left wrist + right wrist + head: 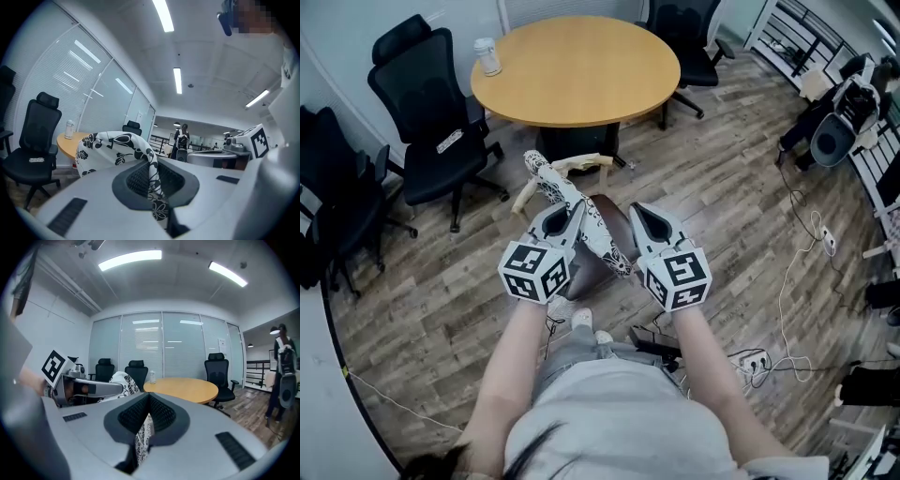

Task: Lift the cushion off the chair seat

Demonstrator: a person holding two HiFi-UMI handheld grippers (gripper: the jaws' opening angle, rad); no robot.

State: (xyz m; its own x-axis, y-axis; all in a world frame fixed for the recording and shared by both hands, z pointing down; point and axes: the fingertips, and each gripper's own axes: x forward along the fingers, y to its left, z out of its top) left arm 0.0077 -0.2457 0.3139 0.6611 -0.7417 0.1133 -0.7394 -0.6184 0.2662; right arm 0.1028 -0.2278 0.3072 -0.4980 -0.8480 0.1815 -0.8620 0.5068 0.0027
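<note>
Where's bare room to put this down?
For the black-and-white floral cushion, the round wooden table is bare except a white bottle at its left edge. The plank floor beside the black office chair is free too. White cables crowd the floor on the right.

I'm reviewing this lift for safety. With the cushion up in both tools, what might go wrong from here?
1. The left tool and right tool each pinch only a thin edge of the cushion, so it may slip out and drop.
2. Its far end seems close to the chair back and may snag.
3. Loose cables lie close by underfoot: a trip risk when stepping away.
</note>
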